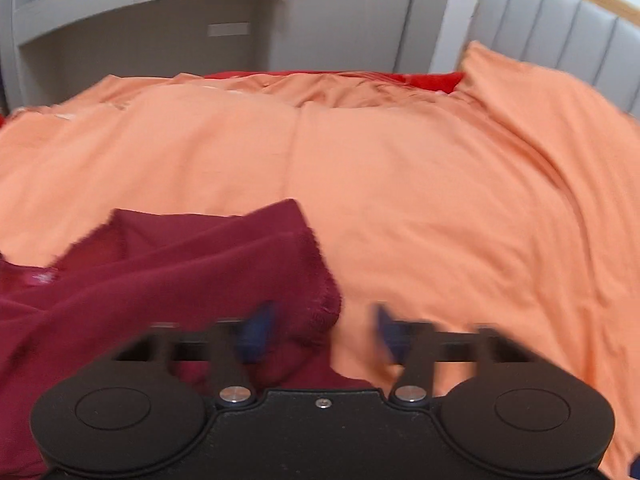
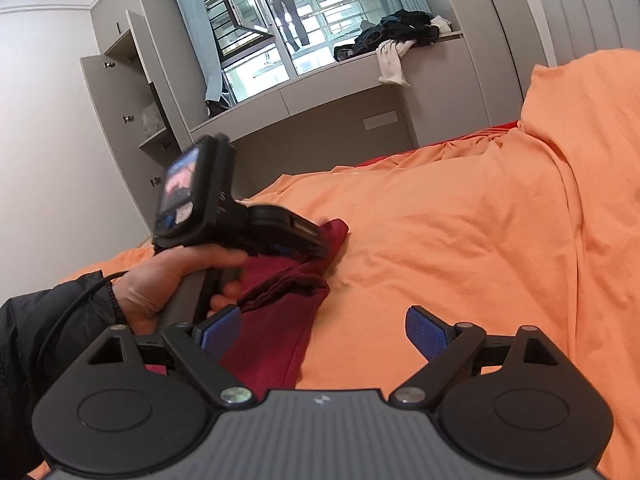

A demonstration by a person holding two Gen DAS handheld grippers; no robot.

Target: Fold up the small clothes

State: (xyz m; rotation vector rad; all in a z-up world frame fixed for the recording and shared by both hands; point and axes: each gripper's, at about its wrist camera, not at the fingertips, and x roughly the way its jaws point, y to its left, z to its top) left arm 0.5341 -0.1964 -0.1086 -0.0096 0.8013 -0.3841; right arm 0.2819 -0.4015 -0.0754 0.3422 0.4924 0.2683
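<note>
- Maroon cloth (image 1: pixel 168 280) lies rumpled on the near left part of an orange bedspread (image 1: pixel 420 184), with one folded corner pointing toward the far side of the bed.
- From the left wrist view, the left gripper (image 1: pixel 324 330) sits low over the right edge of that cloth; its blue fingertips (image 1: pixel 256 332) are blurred, and they stand well apart with nothing pinched between them. The frayed hem of the cloth lies between them, under the left fingertip.
- From the right wrist view, the same cloth (image 2: pixel 276 320) shows as a folded, layered heap, its thick fold edge just right of the person's hand.
- The left gripper (image 2: pixel 298 246) appears there from the side, tilted down onto the far part of the cloth, held by a bare hand (image 2: pixel 172 284) coming out of a black sleeve (image 2: pixel 52 320). A small screen (image 2: pixel 180 188) is mounted on the back of it.
- The right gripper (image 2: pixel 324 334) hangs above the near edge of the cloth and the bedspread (image 2: pixel 460 240). Its jaws are spread wide and hold nothing; the left blue pad (image 2: pixel 222 330) is over the maroon cloth, the right one over bare orange fabric.
- A red sheet (image 1: pixel 432 80) peeks out at the far edge of the bed.
- A grey padded headboard (image 1: pixel 560 28) stands at the far right.
- Grey cabinets (image 2: pixel 132 92) and a window (image 2: pixel 280 20) fill the far wall, with a pile of dark clothes (image 2: pixel 396 30) on the ledge and a white garment (image 2: pixel 394 60) hanging over its edge.
</note>
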